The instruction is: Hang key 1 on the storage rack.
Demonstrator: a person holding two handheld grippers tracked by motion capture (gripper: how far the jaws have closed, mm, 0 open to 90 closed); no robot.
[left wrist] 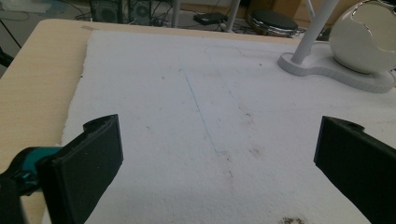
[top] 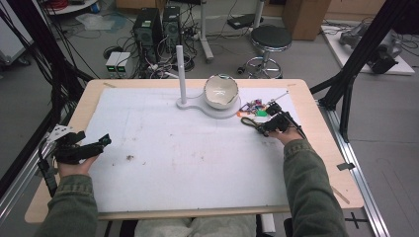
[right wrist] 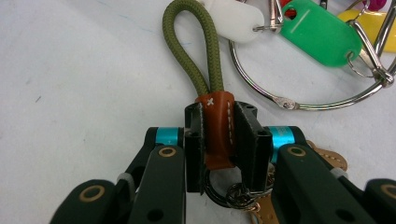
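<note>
The right gripper (right wrist: 218, 140) has its jaws pinched on the brown leather sleeve (right wrist: 217, 130) of a keychain, so the olive cord loop (right wrist: 191, 46) pokes out past them on the white mat (top: 173, 148), right next to a big metal ring (right wrist: 299, 100) with green (right wrist: 320, 32) and white (right wrist: 233, 18) tags. Over on the near left edge of the mat, the left gripper (top: 84, 147) hangs with its jaws spread wide and nothing between them. Further back there's a white stand (top: 182, 74) with a cracked-egg-looking bowl (top: 221, 91) on its base.

Even, soft indoor light, faint shadows on the white mat (top: 173, 148), near jaws blurred, slight graininess
</note>
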